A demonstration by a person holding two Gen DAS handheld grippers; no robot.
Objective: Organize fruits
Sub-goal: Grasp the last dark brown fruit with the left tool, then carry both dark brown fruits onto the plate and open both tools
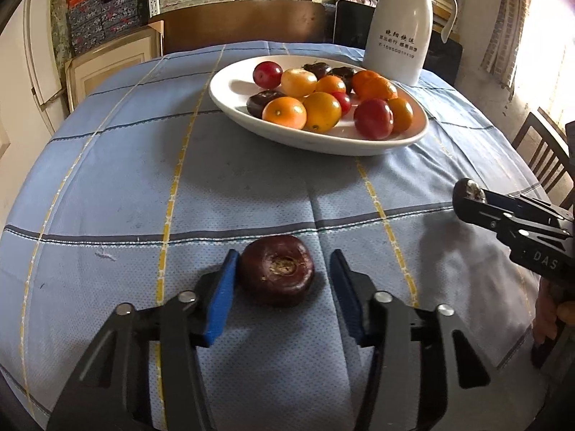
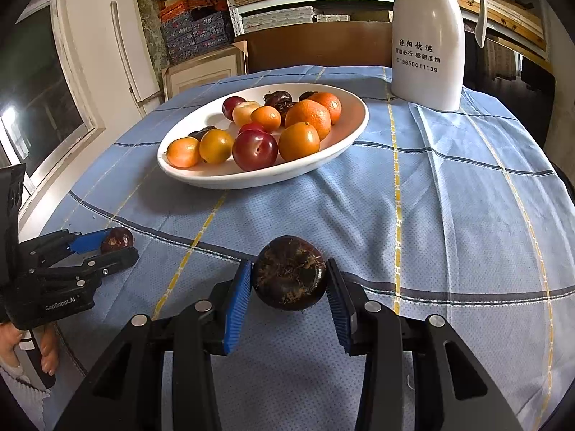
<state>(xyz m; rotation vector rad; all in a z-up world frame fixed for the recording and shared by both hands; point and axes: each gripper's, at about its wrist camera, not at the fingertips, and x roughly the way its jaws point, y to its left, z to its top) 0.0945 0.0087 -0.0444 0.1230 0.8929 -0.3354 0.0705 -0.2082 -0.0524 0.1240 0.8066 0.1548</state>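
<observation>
My left gripper (image 1: pixel 284 269) has its blue fingers (image 1: pixel 221 298) wide apart around a dark water chestnut (image 1: pixel 277 274) that sits on the blue checked tablecloth (image 1: pixel 143 179). One finger is just about touching it and the other has a gap. My right gripper (image 2: pixel 287 278) is squeezed on a second water chestnut (image 2: pixel 289 273) and seems to hold it up off the cloth. The white bowl (image 1: pixel 251 115) with oranges (image 2: pixel 299 142), plums (image 2: pixel 255 150) and more dark chestnuts is farther back, well apart from both grippers, beside the white jug (image 2: pixel 427 36). I think the round chestnut on the cloth could roll or get pushed away if only one finger hits it first. The one I carry is smooth and round, so it might slip out if I tip or shake it on the way to the bowl. If I drop it into the pile, the fruit there could roll over the low rim. I cannot see under the held chestnut, so I only guess it is clear of the cloth. The jug top is cut off, and some fruit at the back is hidden behind the front ones
</observation>
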